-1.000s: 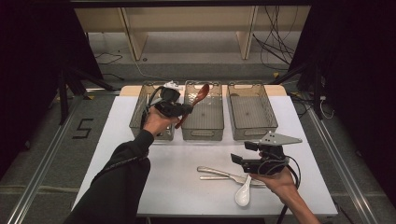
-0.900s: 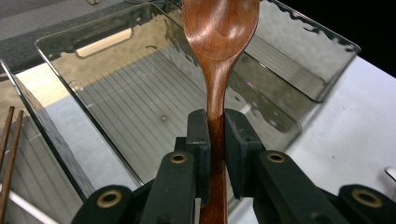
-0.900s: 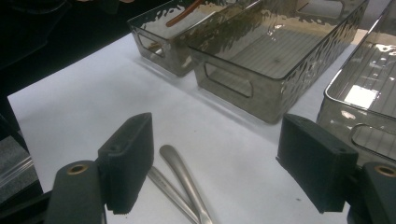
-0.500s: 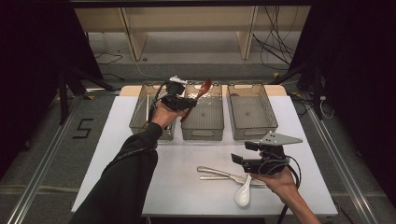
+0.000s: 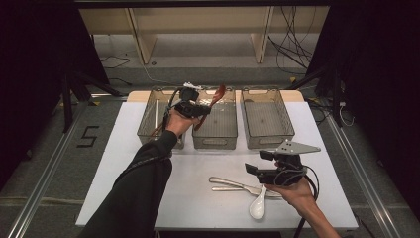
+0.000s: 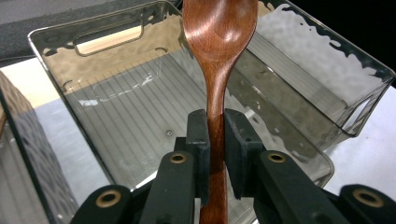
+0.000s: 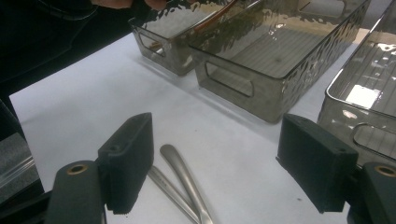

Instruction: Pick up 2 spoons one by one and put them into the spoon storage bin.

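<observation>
A brown wooden spoon (image 5: 216, 94) is held in the air over the middle clear bin (image 5: 215, 135), bowl pointing away from me. My left gripper (image 5: 197, 110) is shut on its handle. In the left gripper view, the pads clamp the wooden spoon (image 6: 218, 51) at its neck, with the bin's ribbed floor (image 6: 121, 112) below. My right gripper (image 5: 253, 170) hovers open just above the table at the front right. Its open jaws (image 7: 215, 158) frame two metal utensil handles (image 7: 184, 179). A white spoon (image 5: 257, 206) lies beside the metal utensils (image 5: 233, 184).
Three clear bins stand in a row at the back of the white table (image 5: 124, 163). The left bin (image 5: 147, 130) holds a few utensils and the right bin (image 5: 267, 119) looks bare. A dark sleeve (image 5: 143, 183) reaches across the table's left half.
My left gripper has carried the wooden spoon slightly right and farther out, over the middle bin. The right gripper has stayed where it was, still open.
</observation>
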`<state>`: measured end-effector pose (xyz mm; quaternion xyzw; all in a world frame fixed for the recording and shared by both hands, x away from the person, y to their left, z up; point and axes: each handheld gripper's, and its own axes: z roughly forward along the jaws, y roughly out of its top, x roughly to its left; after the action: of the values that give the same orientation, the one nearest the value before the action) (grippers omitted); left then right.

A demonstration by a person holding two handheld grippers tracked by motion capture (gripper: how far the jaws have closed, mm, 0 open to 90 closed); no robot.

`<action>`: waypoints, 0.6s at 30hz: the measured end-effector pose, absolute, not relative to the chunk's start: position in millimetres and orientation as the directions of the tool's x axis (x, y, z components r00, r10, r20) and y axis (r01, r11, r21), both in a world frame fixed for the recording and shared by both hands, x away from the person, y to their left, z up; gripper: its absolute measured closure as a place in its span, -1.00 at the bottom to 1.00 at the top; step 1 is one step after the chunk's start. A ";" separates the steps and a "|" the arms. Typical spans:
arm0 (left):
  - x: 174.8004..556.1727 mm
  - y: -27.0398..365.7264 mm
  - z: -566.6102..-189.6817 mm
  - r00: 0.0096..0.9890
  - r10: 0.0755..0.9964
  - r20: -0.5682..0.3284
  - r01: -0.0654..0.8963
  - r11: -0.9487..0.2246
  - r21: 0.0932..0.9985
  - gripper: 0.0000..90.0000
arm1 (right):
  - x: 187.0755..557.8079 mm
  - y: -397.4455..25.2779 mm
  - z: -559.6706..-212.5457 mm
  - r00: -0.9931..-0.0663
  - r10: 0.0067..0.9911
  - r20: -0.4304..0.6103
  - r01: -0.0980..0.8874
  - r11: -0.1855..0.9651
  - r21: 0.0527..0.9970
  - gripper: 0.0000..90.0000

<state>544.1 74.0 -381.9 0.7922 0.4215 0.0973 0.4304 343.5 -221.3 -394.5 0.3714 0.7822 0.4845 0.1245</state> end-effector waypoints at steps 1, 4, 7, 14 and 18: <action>544.0 73.1 -381.9 0.631 0.748 -0.204 0.580 -0.281 0.764 0.78 | 343.6 -221.1 -394.7 -0.694 0.701 0.166 0.461 0.254 0.850 -0.38; 544.7 69.5 -384.5 0.631 0.750 -0.200 0.581 -0.286 0.762 0.77 | 343.4 -221.0 -394.5 -0.696 0.700 0.163 0.457 0.256 0.852 -0.38; 547.1 69.0 -388.1 0.621 0.761 -0.189 0.588 -0.293 0.754 0.76 | 343.5 -221.1 -394.6 -0.694 0.700 0.166 0.460 0.254 0.851 -0.38; 542.0 75.9 -381.0 0.640 0.736 -0.221 0.596 -0.294 0.748 0.25 | 343.8 -222.3 -395.3 -0.694 0.701 0.165 0.458 0.254 0.852 -0.38; 531.9 82.8 -371.5 0.658 0.719 -0.223 0.587 -0.304 0.751 -0.01 | 343.2 -221.5 -394.8 -0.692 0.703 0.163 0.460 0.255 0.851 -0.38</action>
<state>531.9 82.8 -371.5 0.8037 0.4061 0.0773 0.4279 343.2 -221.5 -394.8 0.3716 0.7821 0.4841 0.1256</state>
